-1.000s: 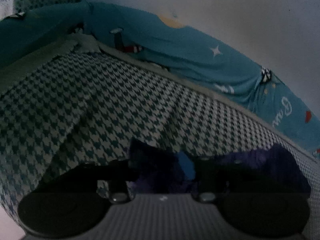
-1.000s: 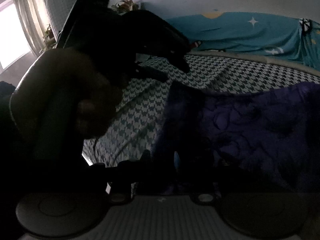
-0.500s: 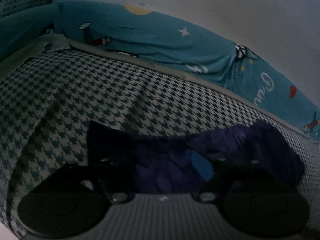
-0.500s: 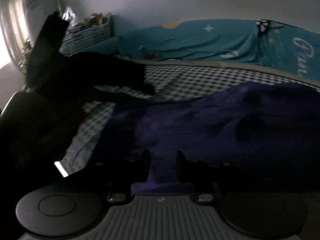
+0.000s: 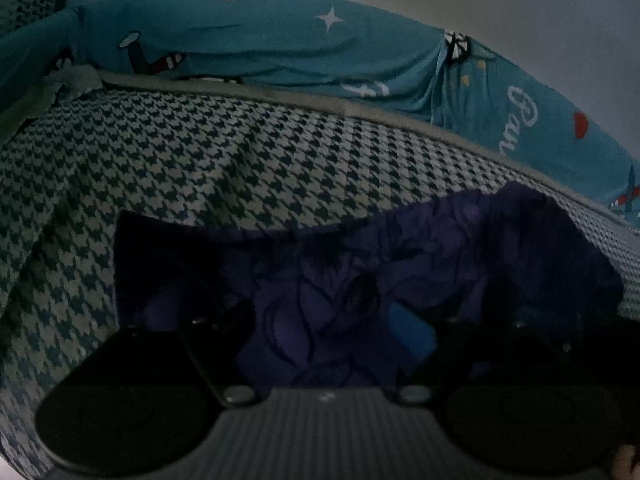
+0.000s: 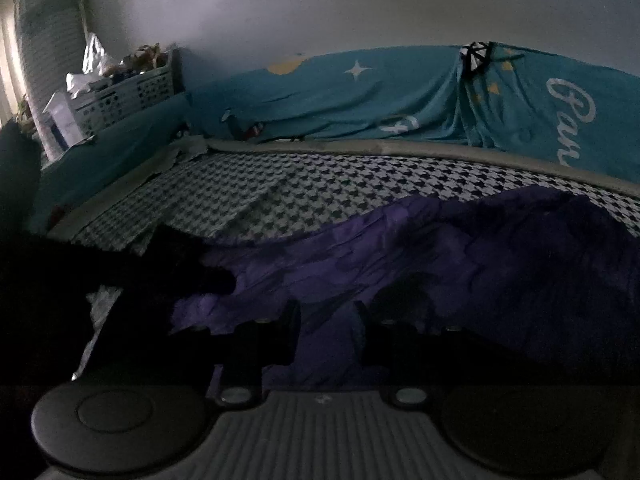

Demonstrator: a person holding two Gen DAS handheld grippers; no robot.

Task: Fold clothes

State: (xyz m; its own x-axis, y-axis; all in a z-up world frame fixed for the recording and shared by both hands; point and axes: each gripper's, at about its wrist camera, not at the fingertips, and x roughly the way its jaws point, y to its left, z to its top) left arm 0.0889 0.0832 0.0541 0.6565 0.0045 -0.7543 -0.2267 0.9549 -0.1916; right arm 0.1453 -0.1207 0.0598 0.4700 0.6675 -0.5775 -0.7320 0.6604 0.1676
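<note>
A dark purple garment (image 5: 460,248) lies spread and wrinkled on the houndstooth bed cover (image 5: 200,160). My left gripper (image 5: 320,336) is low over the garment's near left part, fingers wide apart, cloth lying between them. In the right wrist view the purple garment (image 6: 440,248) stretches away to the right. My right gripper (image 6: 328,328) sits at its near edge with its fingers a narrow gap apart and purple cloth between them. The left gripper (image 6: 168,276) shows there as a dark shape over the garment's left end.
A teal printed sheet (image 5: 280,40) hangs along the wall behind the bed. A grey mattress edge (image 6: 360,146) borders the cover. A white basket (image 6: 128,96) full of items stands at the far left corner by a bright window.
The garment has come down from being held up and now lies flat. Both grippers have dropped low over it. My left gripper's fingers have spread wider apart.
</note>
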